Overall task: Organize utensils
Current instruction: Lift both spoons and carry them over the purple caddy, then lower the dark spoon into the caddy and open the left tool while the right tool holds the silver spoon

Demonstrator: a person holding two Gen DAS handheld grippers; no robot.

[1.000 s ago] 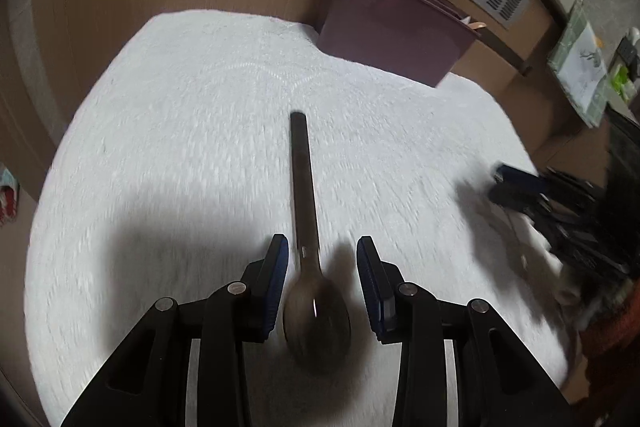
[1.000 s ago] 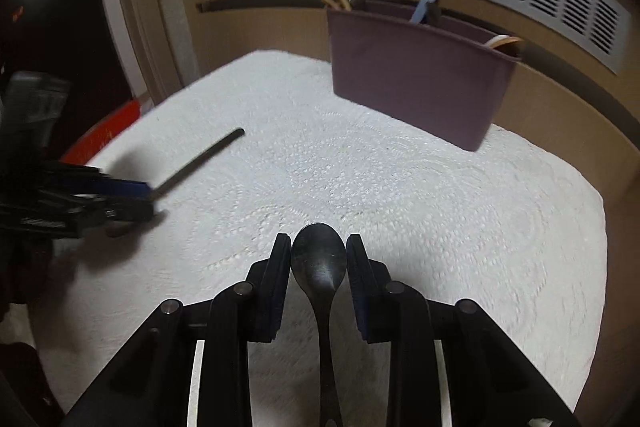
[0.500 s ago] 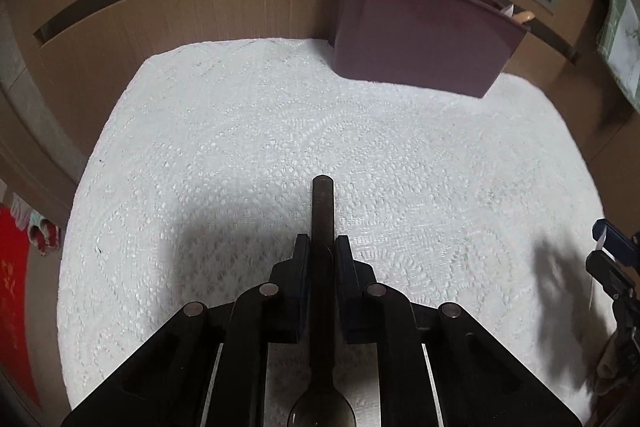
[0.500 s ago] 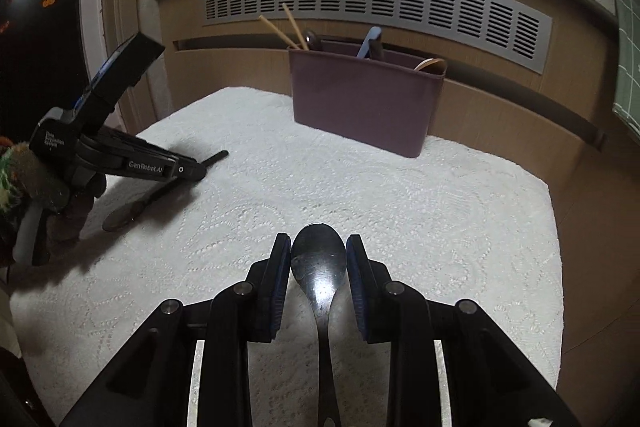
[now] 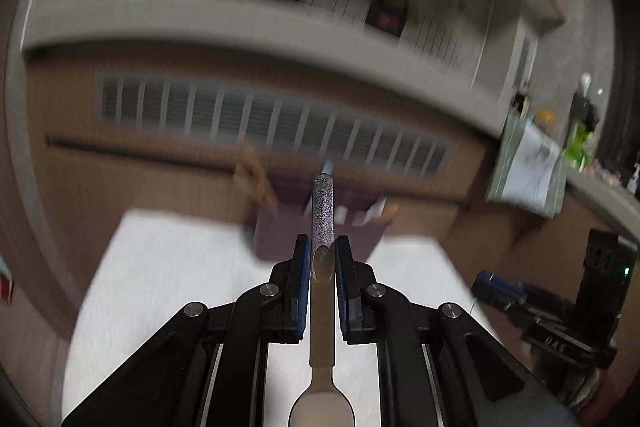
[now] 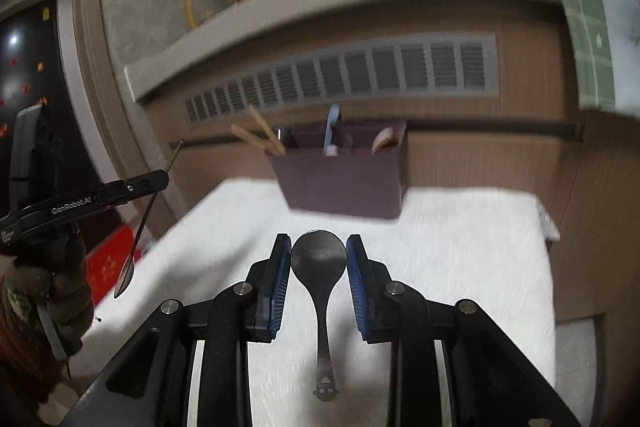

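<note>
The left gripper (image 5: pixel 322 263) is clamped on the flat handle of a long, slim metal spoon (image 5: pixel 323 307), its blue-padded fingers (image 5: pixel 303 267) pressing both sides of the stem. The handle tip, speckled and grainy in the light, juts forward past the fingertips, while the smooth oval bowl sits back near the camera at the bottom edge of the left wrist view. From the right wrist view the same spoon (image 6: pixel 138 227) hangs clear of the surface at a slant, bowl lowest, in the left gripper (image 6: pixel 160 181), which a gloved hand (image 6: pixel 52 287) carries at the left edge. The right gripper (image 6: pixel 319 259) grasps a shorter dark metal spoon (image 6: pixel 320 291) by its round bowl, the pads touching the bowl's two edges; the thin handle runs back toward the camera and ends in a small cut-out tab. Both spoons are held above a white textured cloth (image 6: pixel 460 267). At the far edge of the cloth stands a purple rectangular utensil holder (image 6: pixel 344 183) against a wood-toned panel, with wooden chopsticks (image 6: pixel 260 135), a blue-handled item (image 6: pixel 332 131) and a pale wooden piece (image 6: pixel 384 139) sticking out of it; the background is motion-blurred.
</note>
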